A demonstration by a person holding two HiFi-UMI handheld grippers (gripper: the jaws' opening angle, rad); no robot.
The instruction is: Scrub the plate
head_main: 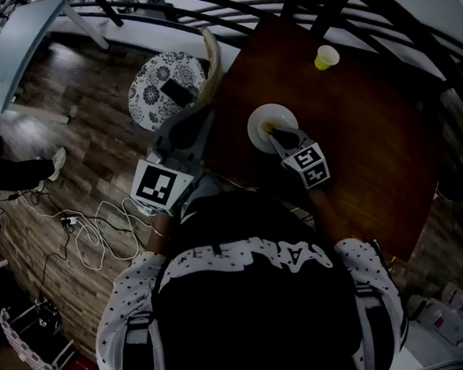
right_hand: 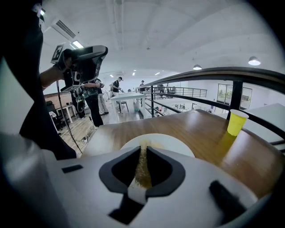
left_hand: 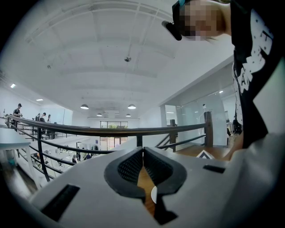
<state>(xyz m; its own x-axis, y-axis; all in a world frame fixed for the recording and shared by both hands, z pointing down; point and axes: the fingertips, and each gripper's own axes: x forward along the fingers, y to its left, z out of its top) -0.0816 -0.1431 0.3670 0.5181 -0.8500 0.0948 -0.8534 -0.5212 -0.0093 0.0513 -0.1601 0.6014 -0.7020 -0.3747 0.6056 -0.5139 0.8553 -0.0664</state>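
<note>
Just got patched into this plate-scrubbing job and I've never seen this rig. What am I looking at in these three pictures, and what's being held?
No robot here: a person holds a two-jaw gripper in each hand. The top-down picture comes from a camera on the person's head; the other two come from cameras riding on each gripper, looking along its jaws. On the brown table lie a white plate and a yellow cup. The right gripper is shut on a thin yellowish scrubbing pad, held at the plate. The left gripper is shut and empty, left of the plate, pointing toward a railing. The marker cube on each is part of the gripper.
</note>
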